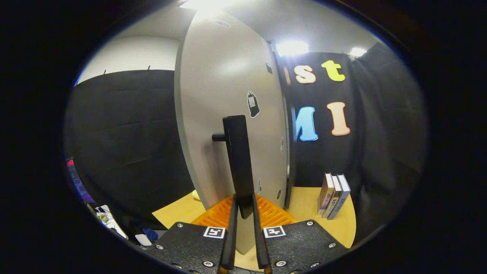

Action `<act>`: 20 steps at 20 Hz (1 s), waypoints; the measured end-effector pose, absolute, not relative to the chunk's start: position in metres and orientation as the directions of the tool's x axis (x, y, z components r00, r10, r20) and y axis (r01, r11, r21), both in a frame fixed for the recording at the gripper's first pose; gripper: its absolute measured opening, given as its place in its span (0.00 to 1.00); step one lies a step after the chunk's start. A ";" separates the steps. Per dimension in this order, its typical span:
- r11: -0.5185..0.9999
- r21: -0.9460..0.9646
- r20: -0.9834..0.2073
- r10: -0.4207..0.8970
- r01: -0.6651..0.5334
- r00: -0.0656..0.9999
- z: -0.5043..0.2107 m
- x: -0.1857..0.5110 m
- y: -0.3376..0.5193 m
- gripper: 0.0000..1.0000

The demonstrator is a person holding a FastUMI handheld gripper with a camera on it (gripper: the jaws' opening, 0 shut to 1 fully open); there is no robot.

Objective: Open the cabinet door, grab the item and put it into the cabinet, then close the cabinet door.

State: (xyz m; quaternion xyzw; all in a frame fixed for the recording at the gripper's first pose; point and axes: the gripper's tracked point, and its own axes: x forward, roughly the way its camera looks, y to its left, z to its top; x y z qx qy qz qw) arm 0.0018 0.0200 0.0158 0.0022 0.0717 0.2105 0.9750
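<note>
Now, gripper (243, 207) clamped on black upright handle (239, 160), pale stickered cabinet door (224, 95) ajar

Bright ceiling lights (292, 48) are blowing out to white above the cabinet door (228, 114), casting a soft sheen across its pale face; the cloth wall (129, 144) left of the door is sinking into dim, flat shadow; fisheye distortion is bowing the door's edges; the handle (239, 163) is staying sharp, the clutter below the wall blurring.

The tool (243, 213) is closing its fingers on that handle.

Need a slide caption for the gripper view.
Gripper shut on the cabinet door's black handle, books standing on the table beyond.
</note>
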 end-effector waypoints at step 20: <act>0.999 0.030 -0.033 0.020 -0.019 0.999 0.026 0.010 -0.044 0.94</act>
